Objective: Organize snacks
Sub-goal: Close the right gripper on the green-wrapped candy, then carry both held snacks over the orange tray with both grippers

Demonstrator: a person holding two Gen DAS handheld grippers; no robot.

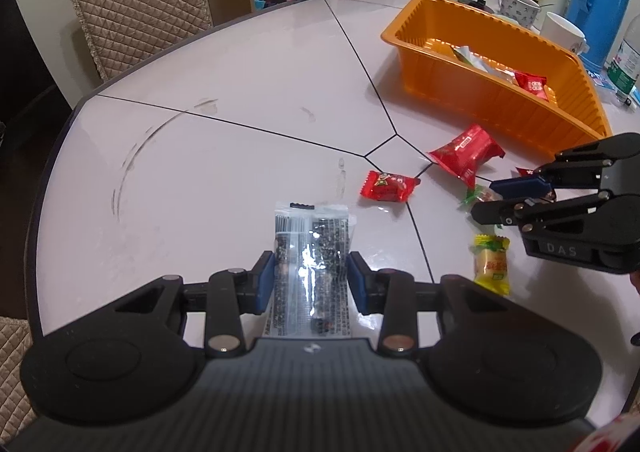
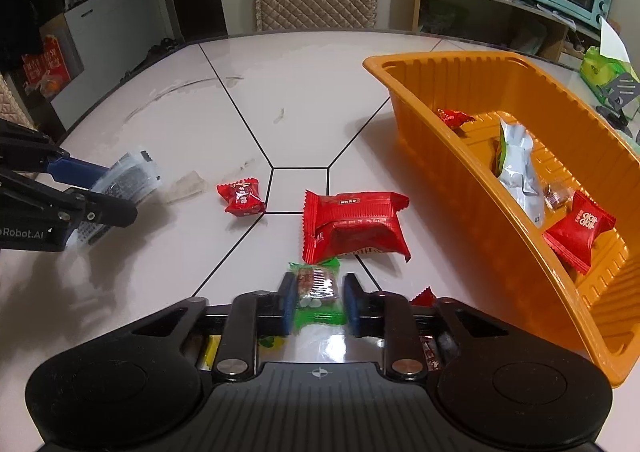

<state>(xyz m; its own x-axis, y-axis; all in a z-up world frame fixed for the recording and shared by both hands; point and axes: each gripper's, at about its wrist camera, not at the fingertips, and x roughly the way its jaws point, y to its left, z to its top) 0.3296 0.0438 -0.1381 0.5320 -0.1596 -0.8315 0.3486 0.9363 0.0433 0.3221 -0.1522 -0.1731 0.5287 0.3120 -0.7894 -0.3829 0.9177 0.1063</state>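
Left tongs [image 1: 311, 282] clamped on clear printed-film snack packet [image 1: 310, 252], near edge of pale tiled surface [image 1: 240, 92]. Right tongs [image 2: 318, 302] narrow around green-wrapped candy [image 2: 318, 292]; contact unclear. Farther: large red foil pack [image 2: 354, 226]. Orange ribbed plastic tray [image 2: 460, 156], far right edge.

I see bare tabletop [image 2: 304, 92] far and left; the orange tray [image 2: 472, 156] walls off my right.
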